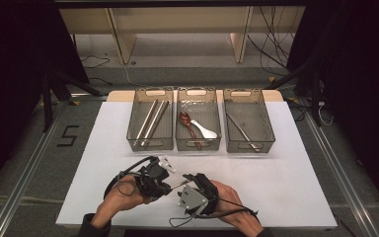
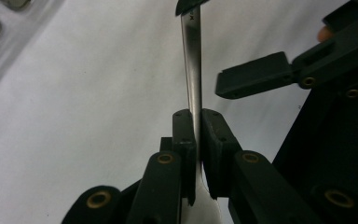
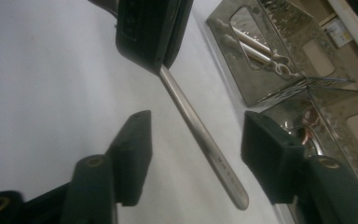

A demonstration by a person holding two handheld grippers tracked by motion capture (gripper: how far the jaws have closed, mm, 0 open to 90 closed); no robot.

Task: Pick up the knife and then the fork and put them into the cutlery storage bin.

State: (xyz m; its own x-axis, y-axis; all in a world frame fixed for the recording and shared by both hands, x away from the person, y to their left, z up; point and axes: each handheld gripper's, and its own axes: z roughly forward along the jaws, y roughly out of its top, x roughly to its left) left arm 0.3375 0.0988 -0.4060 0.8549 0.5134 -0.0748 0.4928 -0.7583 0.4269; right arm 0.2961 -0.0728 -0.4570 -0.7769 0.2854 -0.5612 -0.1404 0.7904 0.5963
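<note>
Left gripper [image 2: 198, 140] clamps a metal utensil [image 2: 192, 70], head hidden; right gripper [image 3: 196, 158] brackets the handle, pads apart, untouching.

The left tongs [image 2: 198, 140] cover the middle of the metal handle [image 2: 192, 60], so what utensil it is can't be told; its lower end runs off the frame's bottom edge.

From up high I get an evenly lit white table [image 1: 286, 187] ringed by near-black surroundings at nine and three o'clock. My gripper views are dimmer and soft: near black jaws blur, and glare flares off the bins [image 3: 279, 60] toward two o'clock.
</note>
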